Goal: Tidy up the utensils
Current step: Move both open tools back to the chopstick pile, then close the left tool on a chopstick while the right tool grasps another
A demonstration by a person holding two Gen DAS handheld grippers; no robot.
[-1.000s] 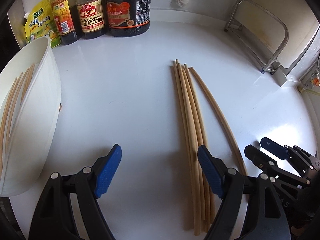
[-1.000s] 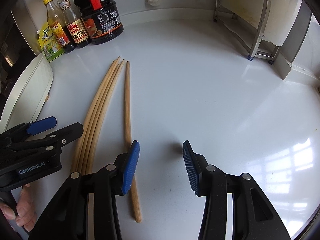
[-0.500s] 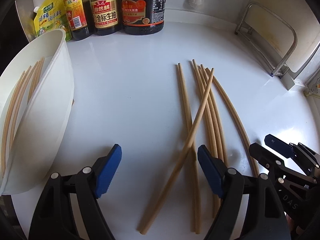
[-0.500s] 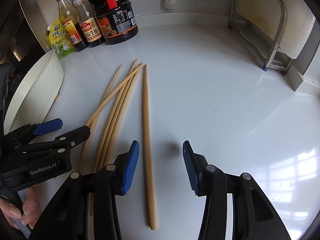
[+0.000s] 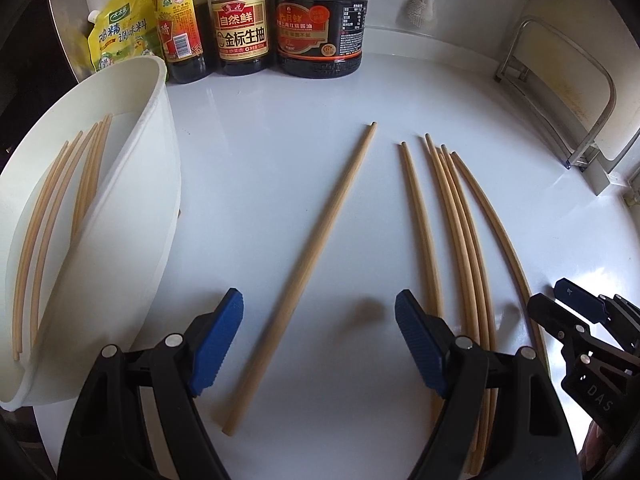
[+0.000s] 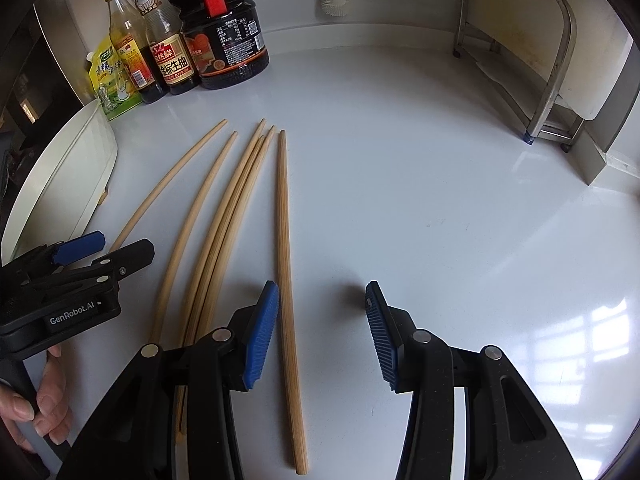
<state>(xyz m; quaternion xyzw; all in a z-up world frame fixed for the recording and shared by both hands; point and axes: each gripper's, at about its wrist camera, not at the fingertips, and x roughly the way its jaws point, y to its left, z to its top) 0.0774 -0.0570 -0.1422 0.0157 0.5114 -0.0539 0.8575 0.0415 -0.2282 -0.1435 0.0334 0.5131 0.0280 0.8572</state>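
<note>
One wooden chopstick (image 5: 304, 264) lies slanted on the white counter, apart from the others, and its lower part passes between the fingers of my open left gripper (image 5: 318, 340). Several more chopsticks (image 5: 456, 232) fan out to its right. The white bin (image 5: 160, 128) on the left holds several chopsticks (image 5: 48, 216). My right gripper (image 6: 320, 332) is open over the counter, and the rightmost chopstick (image 6: 286, 260) lies untouched just inside its left finger. The fanned chopsticks (image 6: 224, 220) run under that finger. My left gripper (image 6: 80, 256) shows at the left edge of the right wrist view, held by a hand (image 6: 44, 396).
Sauce bottles (image 5: 240, 24), a dark jug (image 5: 322, 28) and a yellow pouch (image 5: 116, 28) line the back wall. A brush (image 5: 420, 4) hangs behind them. A metal rack (image 6: 520, 52) stands at the back right. Bare white counter (image 6: 440, 200) lies right of the chopsticks.
The tight bundle of chopsticks has spread apart. One chopstick swung out to the left and now lies alone between the left fingers. The left view has shifted toward the bin and bottles.
</note>
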